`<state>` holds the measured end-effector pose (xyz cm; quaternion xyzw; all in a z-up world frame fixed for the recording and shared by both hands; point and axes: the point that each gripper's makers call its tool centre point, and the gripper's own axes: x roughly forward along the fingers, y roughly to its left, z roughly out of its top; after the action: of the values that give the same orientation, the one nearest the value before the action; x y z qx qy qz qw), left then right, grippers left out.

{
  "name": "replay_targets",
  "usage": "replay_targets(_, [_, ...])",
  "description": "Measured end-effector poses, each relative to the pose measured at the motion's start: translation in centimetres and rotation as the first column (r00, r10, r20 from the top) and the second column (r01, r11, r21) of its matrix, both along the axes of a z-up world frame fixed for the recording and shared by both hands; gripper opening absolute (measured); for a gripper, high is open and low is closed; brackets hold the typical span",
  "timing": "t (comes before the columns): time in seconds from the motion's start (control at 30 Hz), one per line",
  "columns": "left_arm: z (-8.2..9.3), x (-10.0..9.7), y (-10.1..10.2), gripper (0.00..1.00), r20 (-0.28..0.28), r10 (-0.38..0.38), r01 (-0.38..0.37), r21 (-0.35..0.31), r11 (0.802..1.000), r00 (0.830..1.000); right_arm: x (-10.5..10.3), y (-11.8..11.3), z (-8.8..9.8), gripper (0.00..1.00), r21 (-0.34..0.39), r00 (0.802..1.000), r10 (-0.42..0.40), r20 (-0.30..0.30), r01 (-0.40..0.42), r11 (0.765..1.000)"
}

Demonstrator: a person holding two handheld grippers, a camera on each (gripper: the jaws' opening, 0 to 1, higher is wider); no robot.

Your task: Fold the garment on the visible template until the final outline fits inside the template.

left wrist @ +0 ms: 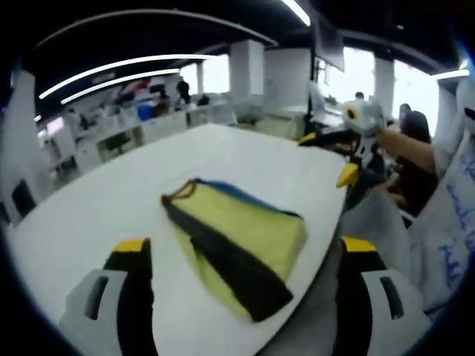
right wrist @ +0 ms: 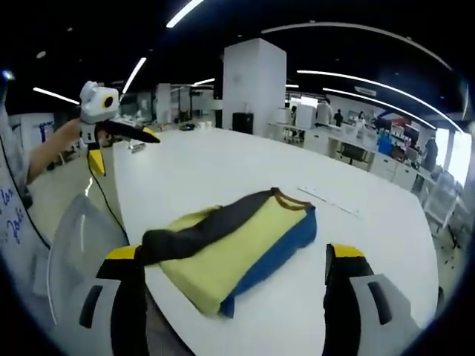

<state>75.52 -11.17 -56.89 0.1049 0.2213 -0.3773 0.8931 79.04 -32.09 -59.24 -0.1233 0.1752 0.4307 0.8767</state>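
Both tongs (left wrist: 237, 259) (right wrist: 230, 267) gape empty; I judge the garment (right wrist: 230, 248) limp, light (pinch its dark hem).

No print, label, brand or number can be made out anywhere. The one trace of writing is blue handwriting on a white sheet (left wrist: 451, 222) at the right edge of the left gripper view, where the strokes are too smeared to read. The same kind of blue scrawl shows on a white surface (right wrist: 13, 211) at the left edge of the right gripper view, equally illegible.
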Motion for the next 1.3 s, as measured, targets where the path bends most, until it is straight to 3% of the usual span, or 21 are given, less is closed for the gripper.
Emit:
replay_targets(0.43, [-0.5,-0.7,1.5,1.00,0.009,0.035,-0.034,-0.018,0.999,0.999,-1.5,0.0,-0.7,1.00,0.025,1.000,-0.028,-0.007,0.028,0.999])
replay_targets(0.83, [-1.2,-1.6,2.5,1.00,-0.007,0.078,-0.078,-0.034,0.996,0.997,-0.9,-0.3,-1.2,1.00,0.027,0.998,-0.056,-0.011,0.057,0.998])
replay_targets(1.03, [-0.9,-1.3,3.0,1.00,-0.007,0.094,-0.094,-0.078,0.993,0.996,-0.5,0.0,-1.3,1.00,0.041,0.998,-0.059,-0.019,0.060,0.997])
replay_targets(1.3, [-2.2,-1.3,3.4,1.00,-0.038,0.105,-0.107,-0.052,0.993,0.994,-0.1,-0.4,-1.8,1.00,0.069,0.996,-0.075,-0.053,0.079,0.994])
